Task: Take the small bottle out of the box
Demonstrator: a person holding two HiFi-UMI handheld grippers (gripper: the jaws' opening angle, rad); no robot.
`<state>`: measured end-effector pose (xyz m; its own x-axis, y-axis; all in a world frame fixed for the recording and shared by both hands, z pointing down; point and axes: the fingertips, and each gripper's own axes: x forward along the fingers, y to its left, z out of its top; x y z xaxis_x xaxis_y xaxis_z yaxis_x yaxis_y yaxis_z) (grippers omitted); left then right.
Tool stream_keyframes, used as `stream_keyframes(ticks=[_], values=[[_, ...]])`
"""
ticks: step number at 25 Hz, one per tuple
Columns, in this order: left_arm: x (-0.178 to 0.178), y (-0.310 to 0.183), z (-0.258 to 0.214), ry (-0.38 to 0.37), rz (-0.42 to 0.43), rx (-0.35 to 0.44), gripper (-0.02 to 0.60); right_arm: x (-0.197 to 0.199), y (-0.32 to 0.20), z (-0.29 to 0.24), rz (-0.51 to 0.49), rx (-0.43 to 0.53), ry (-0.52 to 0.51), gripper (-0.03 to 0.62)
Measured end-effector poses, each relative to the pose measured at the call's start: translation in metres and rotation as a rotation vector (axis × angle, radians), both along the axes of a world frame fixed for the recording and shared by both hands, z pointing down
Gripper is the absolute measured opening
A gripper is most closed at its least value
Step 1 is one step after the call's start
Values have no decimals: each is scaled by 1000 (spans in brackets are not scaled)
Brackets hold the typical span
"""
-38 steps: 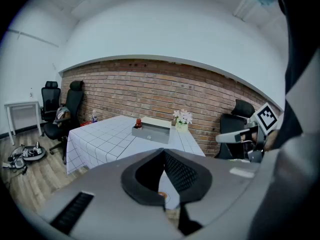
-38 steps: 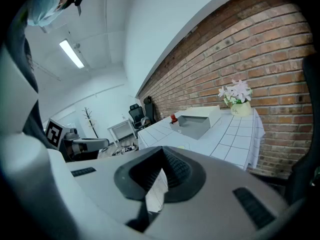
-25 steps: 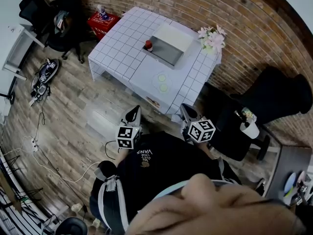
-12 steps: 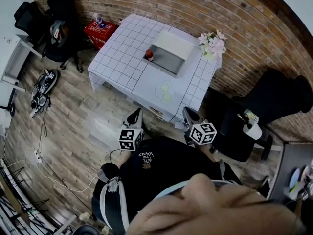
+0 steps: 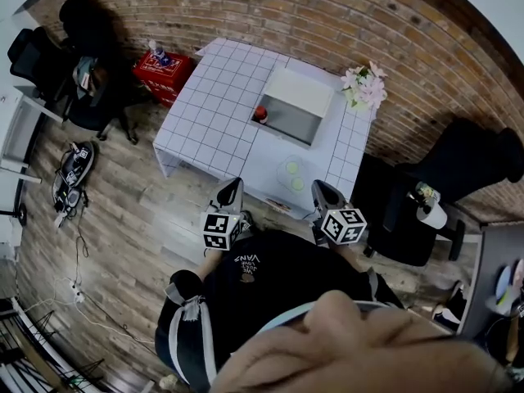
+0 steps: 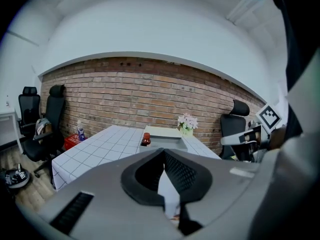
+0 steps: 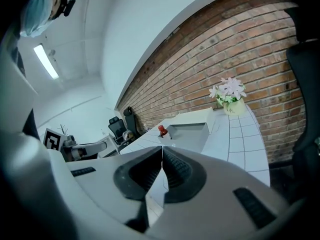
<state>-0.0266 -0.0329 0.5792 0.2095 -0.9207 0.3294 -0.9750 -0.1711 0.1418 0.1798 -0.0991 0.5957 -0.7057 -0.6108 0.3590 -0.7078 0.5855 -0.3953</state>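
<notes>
the desk point(image 5: 209, 117), draped in a white grid cloth, carries an open grey box point(image 5: 301, 90). a red-capped small bottle point(image 5: 260, 114) stands at the box's left edge. pink flowers point(image 5: 365, 87) stand at the far corner, and two pale green discs point(image 5: 292, 174) lie near the front edge.

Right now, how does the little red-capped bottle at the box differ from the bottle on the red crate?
The small bottle is dark with a red cap; the crate bottle looks clear with a blue label. The small bottle stands at the box's left edge on the table; the crate bottle on the red crate beside it. Both stand upright.
</notes>
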Motion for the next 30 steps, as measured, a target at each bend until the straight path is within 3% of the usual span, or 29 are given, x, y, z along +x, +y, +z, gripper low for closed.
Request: stream_keyframes(ticks=[15,21,30], values=[[-91,-55,9,-18,170,-4,11,-82,-19,3,161,-2,13,3],[-106,-63,11,-26,225,-5,11,-96,-19,0,208,2,12,3],[-101,-83,15,-7,223,-11,11,-90,-31,4,216,-14,21,3]])
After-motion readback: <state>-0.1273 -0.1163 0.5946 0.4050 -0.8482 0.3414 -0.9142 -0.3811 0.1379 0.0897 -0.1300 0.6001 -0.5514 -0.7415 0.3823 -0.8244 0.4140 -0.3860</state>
